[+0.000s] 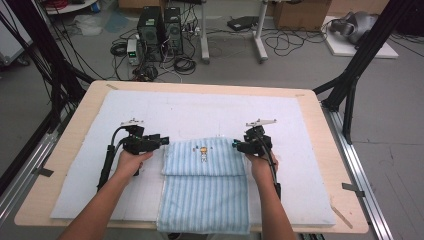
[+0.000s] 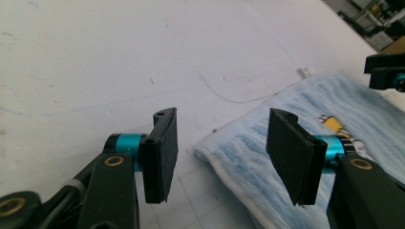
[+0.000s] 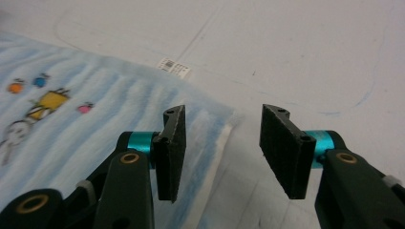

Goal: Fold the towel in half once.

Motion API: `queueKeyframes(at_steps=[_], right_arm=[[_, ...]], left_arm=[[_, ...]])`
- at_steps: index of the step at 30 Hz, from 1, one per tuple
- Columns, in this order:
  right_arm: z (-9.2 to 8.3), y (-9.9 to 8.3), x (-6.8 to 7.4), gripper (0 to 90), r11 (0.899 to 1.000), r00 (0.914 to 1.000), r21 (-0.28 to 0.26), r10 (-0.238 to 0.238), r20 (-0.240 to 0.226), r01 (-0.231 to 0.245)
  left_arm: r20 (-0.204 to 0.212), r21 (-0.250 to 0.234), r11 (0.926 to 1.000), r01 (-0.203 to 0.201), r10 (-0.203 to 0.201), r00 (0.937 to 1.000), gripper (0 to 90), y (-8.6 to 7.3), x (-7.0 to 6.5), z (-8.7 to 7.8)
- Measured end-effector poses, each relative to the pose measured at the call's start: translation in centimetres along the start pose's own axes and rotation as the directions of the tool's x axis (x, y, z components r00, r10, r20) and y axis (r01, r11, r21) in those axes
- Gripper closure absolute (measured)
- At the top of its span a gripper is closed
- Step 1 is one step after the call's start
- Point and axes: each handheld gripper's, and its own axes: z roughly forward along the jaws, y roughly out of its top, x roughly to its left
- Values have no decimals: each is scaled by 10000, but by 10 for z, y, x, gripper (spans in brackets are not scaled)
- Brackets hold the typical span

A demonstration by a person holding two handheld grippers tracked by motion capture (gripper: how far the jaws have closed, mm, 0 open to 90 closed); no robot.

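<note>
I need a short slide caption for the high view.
Both open grippers, left and right, flank the folded blue striped towel.

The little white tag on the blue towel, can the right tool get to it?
Probably yes. The right tool is open beside the towel corner, and the white tag lies just ahead on the bare mat with nothing between.

Showing a towel (image 1: pixel 205 185) striped pale blue and white, bearing a small yellow cartoon print, lying on a white mat (image 1: pixel 200 107) covering a light wooden table (image 1: pixel 75 130).
</note>
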Motion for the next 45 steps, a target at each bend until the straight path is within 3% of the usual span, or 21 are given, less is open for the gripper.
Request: queueKeyframes(at_steps=[1, 3, 6, 7, 8, 9, 10, 12, 14, 17, 19, 26, 33, 38, 45], right_arm=[[5, 1, -1, 520, 9999, 10000, 113, 41, -22, -41], [17, 3, -2, 520, 9991, 9999, 422, 101, 38, -103], [25, 4, -1, 569, 9986, 9996, 511, -120, 260, 107], [25, 4, 0, 606, 9984, 9993, 536, -196, 329, 178], [25, 4, -1, 663, 9982, 9990, 520, -312, 333, 295], [24, 3, -1, 816, 9984, 9995, 516, -259, 183, 249], [24, 3, -1, 859, 9980, 9992, 514, -355, -174, 364], [23, 3, 1, 869, 9980, 9992, 483, -400, -77, 403], [18, 2, 0, 870, 9999, 9997, 54, -106, -239, 108], [5, 3, 0, 869, 9984, 9993, -551, -137, -348, 117], [-4, 2, 1, 869, 9967, 9989, -798, -202, -433, 167], [-43, -9, 8, 864, 9881, 9951, -1497, -494, -852, 362], [-76, -31, 21, 860, 9826, 9907, -1787, -713, -1155, 498], [-92, -51, 28, 860, 9812, 9866, -1883, -709, -1470, 425], [-99, -71, 37, 861, 9847, 9794, -1639, -887, -1813, 588]], left_arm=[[-63, 301, 9995, -85, 87, 9999, 445, -1, 0, 5], [-287, 320, 9983, -491, 500, 9983, 458, -2, -3, 10], [-602, 512, 9950, -858, 888, 9942, 563, -2, -7, 12], [-621, 654, 9929, -990, 1031, 9927, 634, -3, -8, 12], [-616, 705, 9901, -1216, 1260, 9901, 809, -3, -10, 13], [-699, 693, 9878, -1396, 1444, 9871, 834, -4, -12, 13], [-706, 732, 9863, -1477, 1528, 9857, 844, -3, -12, 13], [-588, 725, 9908, -1145, 1189, 9912, 853, -2, -10, 11], [-452, 495, 9935, -1029, 1052, 9934, 854, 0, -10, 8], [63, -204, 9980, -593, 595, 9982, 854, 6, -11, -2], [376, -378, 9981, -488, 502, 9980, 854, 8, -13, -7], [1299, -855, 9938, -709, 817, 9882, 855, 11, -33, -32], [1708, -907, 9912, -962, 1107, 9791, 854, 1, -50, -56], [1926, -622, 9930, -1007, 1109, 9750, 854, -14, -55, -67], [2259, -243, 9928, -1174, 1198, 9667, 854, -40, -58, -81]])
